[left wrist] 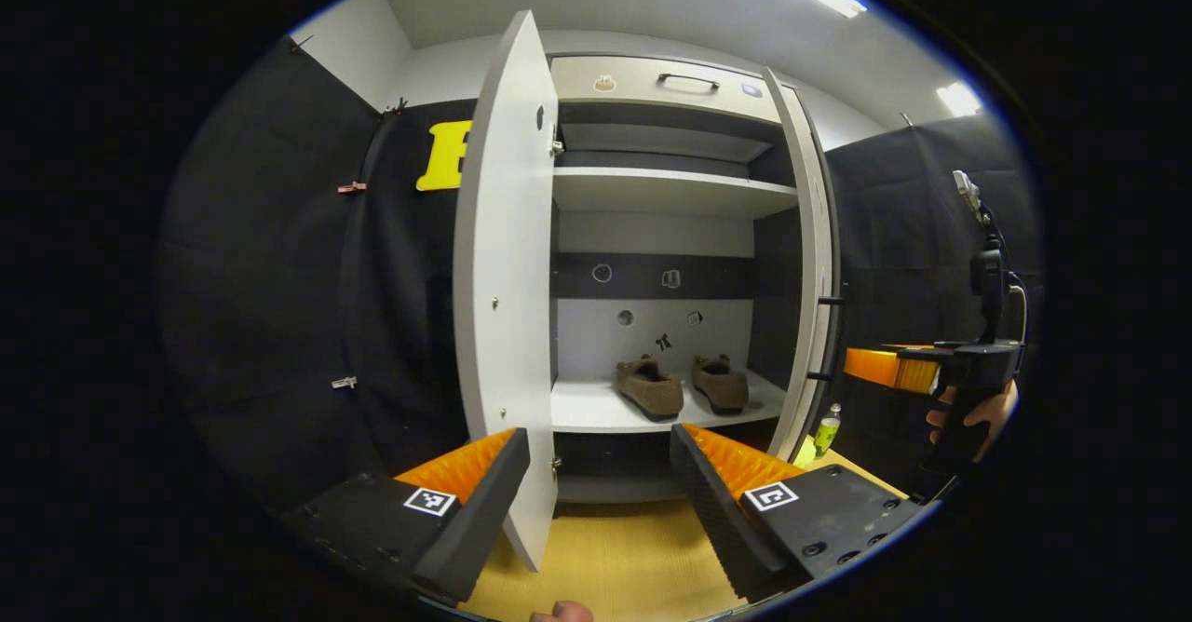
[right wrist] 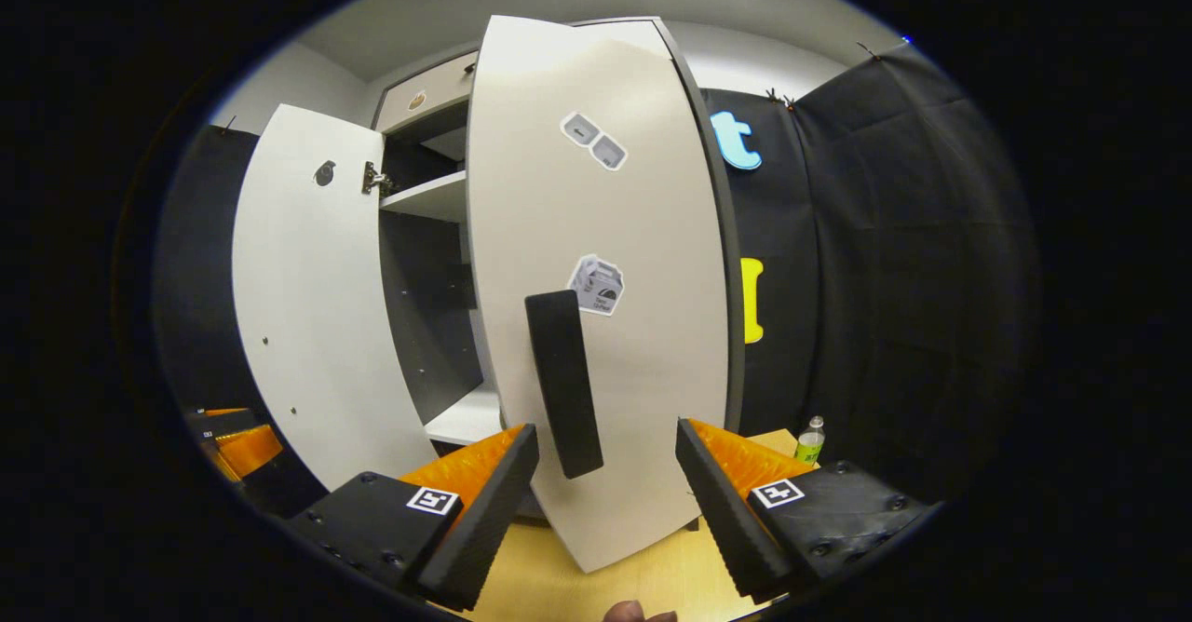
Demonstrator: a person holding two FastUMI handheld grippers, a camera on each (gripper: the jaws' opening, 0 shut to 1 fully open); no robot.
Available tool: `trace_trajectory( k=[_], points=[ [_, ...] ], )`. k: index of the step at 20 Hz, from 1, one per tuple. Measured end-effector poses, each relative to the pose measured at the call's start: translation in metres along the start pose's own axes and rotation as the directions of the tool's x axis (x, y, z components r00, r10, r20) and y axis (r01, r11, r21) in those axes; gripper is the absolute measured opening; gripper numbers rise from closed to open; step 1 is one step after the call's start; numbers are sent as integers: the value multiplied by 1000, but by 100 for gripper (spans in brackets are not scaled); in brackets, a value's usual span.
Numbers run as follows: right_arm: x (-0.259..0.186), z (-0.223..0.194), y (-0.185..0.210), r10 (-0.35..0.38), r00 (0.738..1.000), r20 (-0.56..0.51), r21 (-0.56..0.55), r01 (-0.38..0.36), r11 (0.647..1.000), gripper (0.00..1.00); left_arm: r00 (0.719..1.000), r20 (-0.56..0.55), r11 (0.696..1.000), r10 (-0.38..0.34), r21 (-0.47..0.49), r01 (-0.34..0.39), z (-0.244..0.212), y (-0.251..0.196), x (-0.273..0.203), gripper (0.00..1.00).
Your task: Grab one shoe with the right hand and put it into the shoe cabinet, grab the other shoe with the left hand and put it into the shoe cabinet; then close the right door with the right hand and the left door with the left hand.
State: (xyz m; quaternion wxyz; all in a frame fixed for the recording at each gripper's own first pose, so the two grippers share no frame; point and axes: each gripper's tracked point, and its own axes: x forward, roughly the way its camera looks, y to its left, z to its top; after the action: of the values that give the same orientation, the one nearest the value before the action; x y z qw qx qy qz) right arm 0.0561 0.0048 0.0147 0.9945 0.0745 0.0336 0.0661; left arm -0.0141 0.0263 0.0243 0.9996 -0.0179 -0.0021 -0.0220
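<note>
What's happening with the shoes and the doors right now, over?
Left claw open, right claw open, both empty. Two shoes on the cabinet shelf. Left door and right door not yet shut. Nothing blocking.

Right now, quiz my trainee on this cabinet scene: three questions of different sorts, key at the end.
1. True or false: both brown shoes already sit on a shelf inside the shoe cabinet.
2. Multiple choice: in the right gripper view, what lies ahead between the right tool's fingers? A) a shoe B) the right door with its black handle C) a bottle
3. Fill in: the left door stands ____.

Key:
1. True; they rest side by side on the lower shelf.
2. B; the fingers are spread and the handle stands between them.
3. Open; the left tool is also open, with the door's edge between its fingers.
</note>
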Motion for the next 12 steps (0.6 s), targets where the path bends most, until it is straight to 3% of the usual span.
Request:
trace_trajectory(
  k=[5, 12],
  points=[
    [-6, -16, 26, 52, 998, -29, -2, -52, 999, 98, 991, 28, 992, 127, 3, -127, 8, 57, -14, 96],
    [-14, -23, 39, 67, 997, -38, 2, -67, 998, 98, 950, 81, 950, 302, 58, -307, 25, 153, 7, 97]
  ],
)
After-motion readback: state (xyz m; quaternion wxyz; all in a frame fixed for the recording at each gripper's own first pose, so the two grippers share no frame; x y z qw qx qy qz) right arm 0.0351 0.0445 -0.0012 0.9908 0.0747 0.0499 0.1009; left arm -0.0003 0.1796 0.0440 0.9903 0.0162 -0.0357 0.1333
